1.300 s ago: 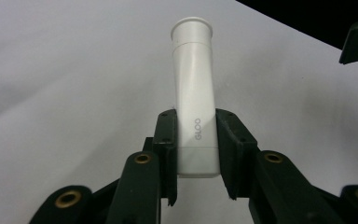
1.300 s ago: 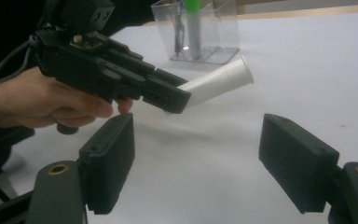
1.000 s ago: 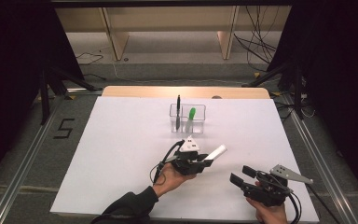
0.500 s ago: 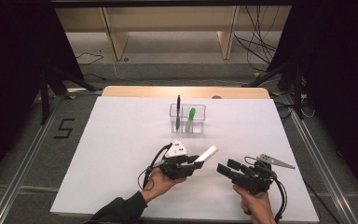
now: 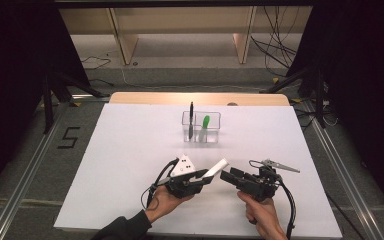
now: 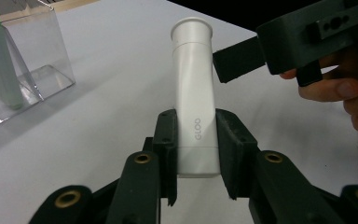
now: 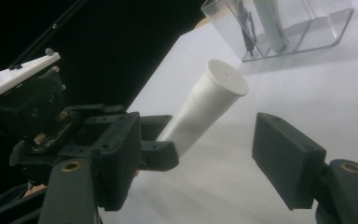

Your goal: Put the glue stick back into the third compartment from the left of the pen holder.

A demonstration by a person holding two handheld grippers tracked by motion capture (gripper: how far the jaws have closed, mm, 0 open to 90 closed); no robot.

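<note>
Glue stick (image 6: 195, 98): white tube marked GLOO, clamped near its base between the pads of the left gripper (image 5: 192, 182), low over the near middle of the desk (image 5: 130, 150). Its long axis runs from the left gripper up and toward the right hand, capped end (image 7: 226, 77) leading and free of any contact.

Right gripper (image 5: 233, 176) sits just beside that capped end, jaws wide and holding nothing; they have just been closing a little, with nothing between them yet. In the right gripper view the cap lies ahead and left of the gap's middle line, one jaw below it at the right, the other down at the left, close to the tube's lower part, where it overlaps the left gripper's body. In the left gripper view one black jaw of the right gripper points at the cap's side, near but apart. Whether the cap is already inside the gap is hard to judge from these angles; probably just short of it.

Judgement: the coming move turns on lining the right jaws across the tube's axis at the cap. The right hand is the nearer free one.

Farther out: clear two-compartment holder (image 5: 201, 127) toward the desk's far side, well apart, with a black pen (image 5: 191, 117) and a green-capped marker (image 5: 205, 125) upright in it. Nothing stands between gripper and cap.
</note>
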